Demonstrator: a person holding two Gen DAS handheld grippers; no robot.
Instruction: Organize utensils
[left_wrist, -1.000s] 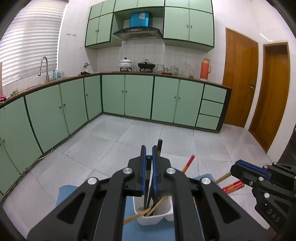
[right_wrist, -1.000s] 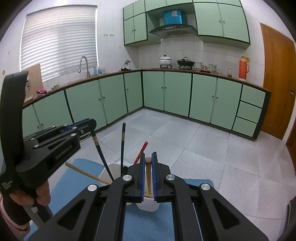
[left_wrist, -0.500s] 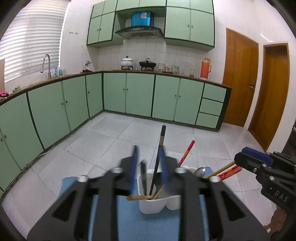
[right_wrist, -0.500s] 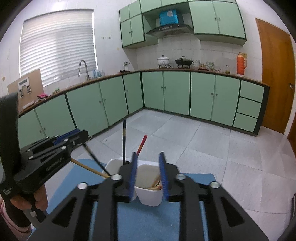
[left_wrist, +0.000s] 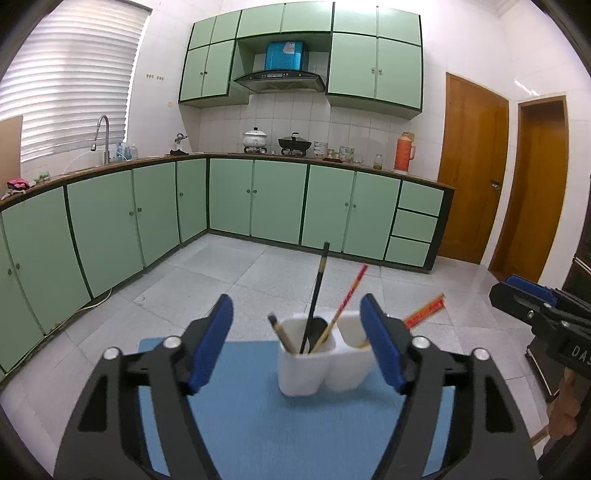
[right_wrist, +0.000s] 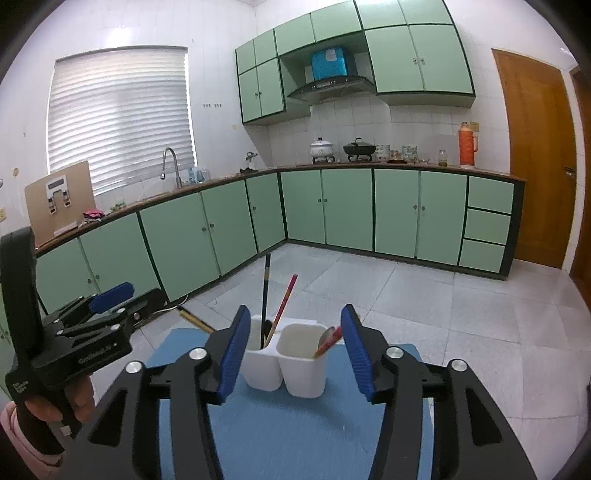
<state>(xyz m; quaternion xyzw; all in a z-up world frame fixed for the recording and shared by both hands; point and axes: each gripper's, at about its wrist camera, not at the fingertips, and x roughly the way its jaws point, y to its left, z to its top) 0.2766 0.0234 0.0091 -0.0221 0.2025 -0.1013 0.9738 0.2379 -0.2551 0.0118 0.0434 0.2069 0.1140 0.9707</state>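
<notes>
On a blue mat (left_wrist: 258, 424) in a kitchen lined with green cabinets (left_wrist: 277, 201), a white two-compartment holder (left_wrist: 321, 363) stands upright near the mat's far edge, with both handheld grippers drawn up in front of it. The left gripper (left_wrist: 297, 345) has its blue-padded fingers (left_wrist: 212, 343) spreading apart and grips nothing; in its own view the holder stands beyond the fingertips, between the two pads and clear of them. The right gripper (right_wrist: 291, 349) is likewise opening, its fingers (right_wrist: 232, 354) empty, with the holder framed between them and untouched. In the holder's left compartment stand a black chopstick (left_wrist: 317, 291), a red chopstick (left_wrist: 347, 297) and a brown-tipped stick (left_wrist: 282, 334) that leans out to the left. In the right compartment rest a metal spoon (right_wrist: 325, 336) and red chopsticks (left_wrist: 424, 312) that angle out to the right. A hand (right_wrist: 77, 398) in a pink sleeve (right_wrist: 22, 443) holds the left gripper's handle.
</notes>
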